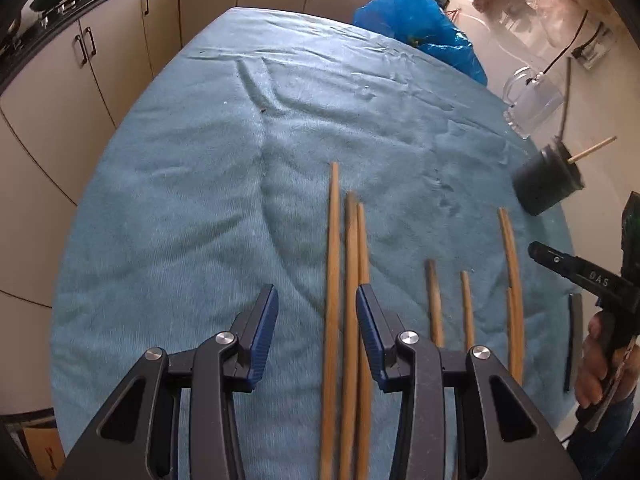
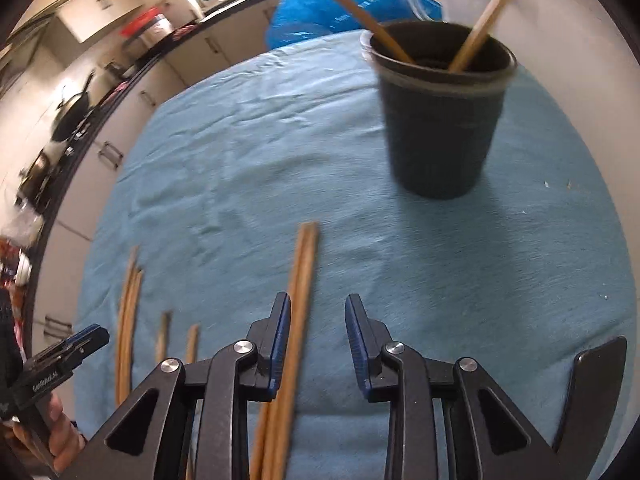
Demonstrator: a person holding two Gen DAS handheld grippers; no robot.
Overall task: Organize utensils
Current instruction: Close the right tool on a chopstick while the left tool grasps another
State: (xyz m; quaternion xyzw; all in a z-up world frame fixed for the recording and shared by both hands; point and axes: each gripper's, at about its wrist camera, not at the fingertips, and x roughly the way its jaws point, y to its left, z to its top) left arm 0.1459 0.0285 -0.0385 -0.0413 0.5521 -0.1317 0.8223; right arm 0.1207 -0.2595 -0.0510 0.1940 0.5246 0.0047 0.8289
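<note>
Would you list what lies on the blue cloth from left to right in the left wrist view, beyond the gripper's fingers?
Group of three long chopsticks → two short sticks → pair of long chopsticks → dark cup at the cloth's right edge.

Surface: I see a table covered by a wrinkled teal cloth point(image 1: 200, 200), which spreads across nearly the whole top.
Left group: three long wooden chopsticks point(image 1: 348, 280) lie side by side on the cloth, almost touching.
Middle: two shorter-looking sticks point(image 1: 434, 300) lie apart from each other, just right of that group.
Right group: a pair of chopsticks point(image 2: 304, 264) lies pressed together.
Far right corner: a dark cup point(image 2: 440, 120) stands upright on the cloth, with two chopsticks leaning inside.
Beyond the cup: I make out a clear glass mug point(image 1: 528, 100); whether it stands on the cloth I cannot tell.
</note>
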